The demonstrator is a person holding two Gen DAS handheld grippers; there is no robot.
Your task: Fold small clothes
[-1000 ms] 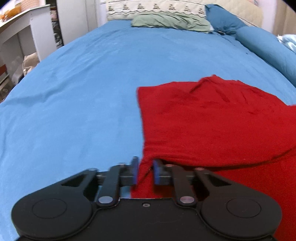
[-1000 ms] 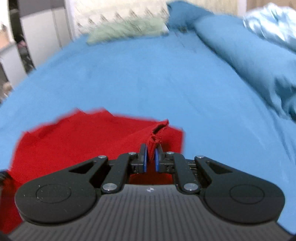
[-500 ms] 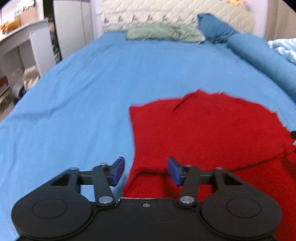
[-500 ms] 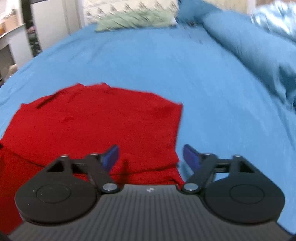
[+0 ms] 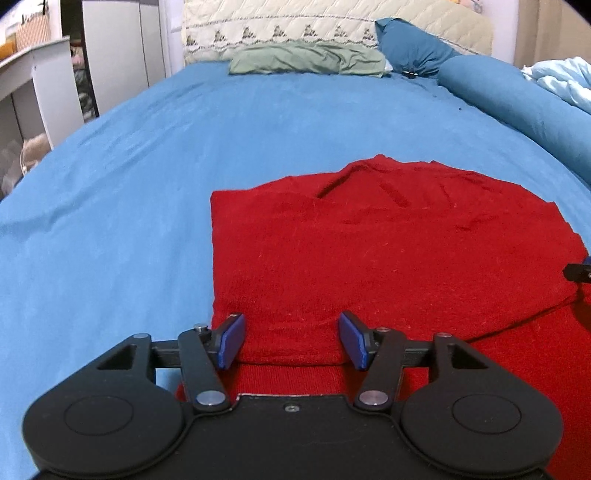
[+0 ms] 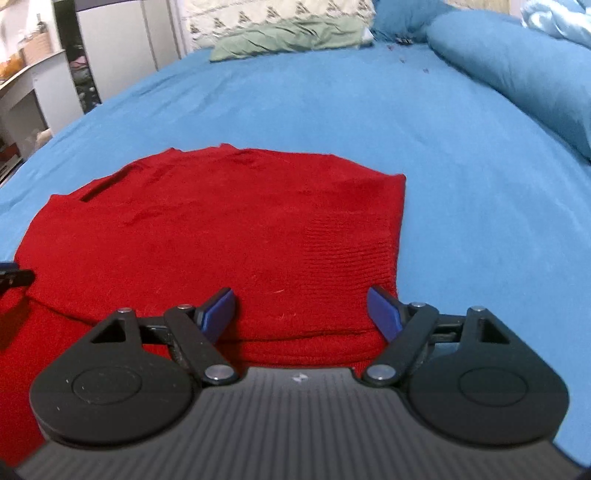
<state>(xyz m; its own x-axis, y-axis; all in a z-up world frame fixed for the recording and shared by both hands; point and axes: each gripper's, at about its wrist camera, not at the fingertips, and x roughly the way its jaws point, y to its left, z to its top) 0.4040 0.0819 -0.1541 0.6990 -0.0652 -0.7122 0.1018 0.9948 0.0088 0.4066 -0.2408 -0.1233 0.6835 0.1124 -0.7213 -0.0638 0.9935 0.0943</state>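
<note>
A red knitted garment (image 5: 388, 254) lies folded over on itself on the blue bed sheet (image 5: 129, 192). It also shows in the right wrist view (image 6: 229, 236). My left gripper (image 5: 291, 338) is open and empty, just above the near left edge of the folded layer. My right gripper (image 6: 303, 312) is open and empty, above the near right edge of the fold. A tip of the right gripper shows at the right edge of the left wrist view (image 5: 580, 273). A tip of the left gripper shows at the left edge of the right wrist view (image 6: 14, 275).
A green cloth (image 5: 306, 62) and a quilted headboard (image 5: 280, 26) lie at the far end of the bed. A blue bolster (image 5: 517, 99) and a light blue duvet (image 5: 561, 77) lie along the right side. White furniture (image 5: 37, 85) stands left of the bed.
Both grippers were shut on the garment's edge a second ago. They have opened and let it go, and the folded layer now lies flat. Both have drawn back slightly.
</note>
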